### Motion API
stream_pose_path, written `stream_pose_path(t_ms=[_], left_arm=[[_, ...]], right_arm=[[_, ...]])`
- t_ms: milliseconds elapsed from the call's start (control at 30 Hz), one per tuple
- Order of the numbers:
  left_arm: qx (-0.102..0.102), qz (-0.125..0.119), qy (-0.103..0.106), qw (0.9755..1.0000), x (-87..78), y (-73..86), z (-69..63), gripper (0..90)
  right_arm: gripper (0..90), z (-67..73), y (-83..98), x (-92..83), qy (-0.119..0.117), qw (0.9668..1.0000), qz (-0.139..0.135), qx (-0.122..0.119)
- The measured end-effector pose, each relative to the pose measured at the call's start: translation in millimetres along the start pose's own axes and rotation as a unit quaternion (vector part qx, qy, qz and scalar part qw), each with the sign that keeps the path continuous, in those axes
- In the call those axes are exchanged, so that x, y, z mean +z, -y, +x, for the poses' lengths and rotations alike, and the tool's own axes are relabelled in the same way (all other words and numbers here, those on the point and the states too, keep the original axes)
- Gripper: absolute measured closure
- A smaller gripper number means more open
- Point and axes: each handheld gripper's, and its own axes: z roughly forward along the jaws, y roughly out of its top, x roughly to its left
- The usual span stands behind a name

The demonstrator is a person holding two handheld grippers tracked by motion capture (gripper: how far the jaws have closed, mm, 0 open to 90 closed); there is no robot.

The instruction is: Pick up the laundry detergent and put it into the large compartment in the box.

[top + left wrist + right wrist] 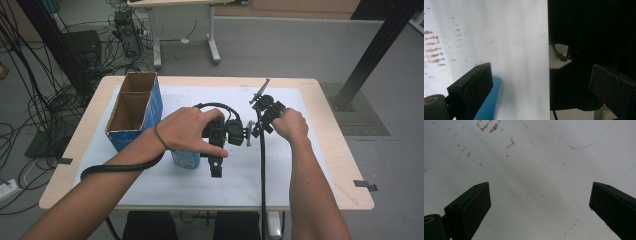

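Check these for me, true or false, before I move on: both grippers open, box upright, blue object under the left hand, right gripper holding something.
1. Both grippers are open. True: the left gripper and the right gripper each have their jaws wide apart.
2. The right gripper holds a blue object. False: nothing is between its jaws, just the white mat beyond them.
3. The cardboard box stands upright with its top open. True.
4. The blue object lies at the right end of the table. False: it sits under the left hand, beside the box.
5. The cardboard box lies on the floor. False: it stands on the table's left part.
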Motion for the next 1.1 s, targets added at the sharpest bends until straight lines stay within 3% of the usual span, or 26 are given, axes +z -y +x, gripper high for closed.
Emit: stream_pose_path(t_ms=[167, 433, 567, 667, 967, 1100], left_arm=[[0.009, -0.004, -0.008, 0.9999, -20.0, 5.9, -2.8, 5.6], [0.008, -0.004, -0.044, 0.9990, -63.7, 13.8, -9.0, 5.0], [0.007, -0.007, -0.058, 0.9982, -76.5, 22.7, -11.3, 4.9], [0.007, -0.007, -0.071, 0.9974, -80.5, 32.3, -12.3, 4.9], [-0.013, 0.003, -0.069, 0.9975, -79.3, 62.0, 3.9, 5.1], [-0.012, 0.010, -0.076, 0.9970, -73.2, 72.0, 5.6, 5.3]], right_arm=[[3.9, -1.4, 1.4, -0.5, 0.002, 1.0000, 0.001, 0.004], [3.9, -2.1, 4.4, -2.0, 0.004, 1.0000, 0.000, 0.007], [3.9, -2.1, 6.2, -3.0, 0.002, 0.9999, -0.002, 0.015], [3.9, -1.8, 7.0, -3.8, 0.004, 0.9998, -0.001, 0.018], [3.9, -4.1, 7.9, -3.0, 0.004, 0.9998, 0.000, 0.019], [4.0, -5.6, 8.3, -2.3, 0.003, 0.9998, -0.001, 0.019]])
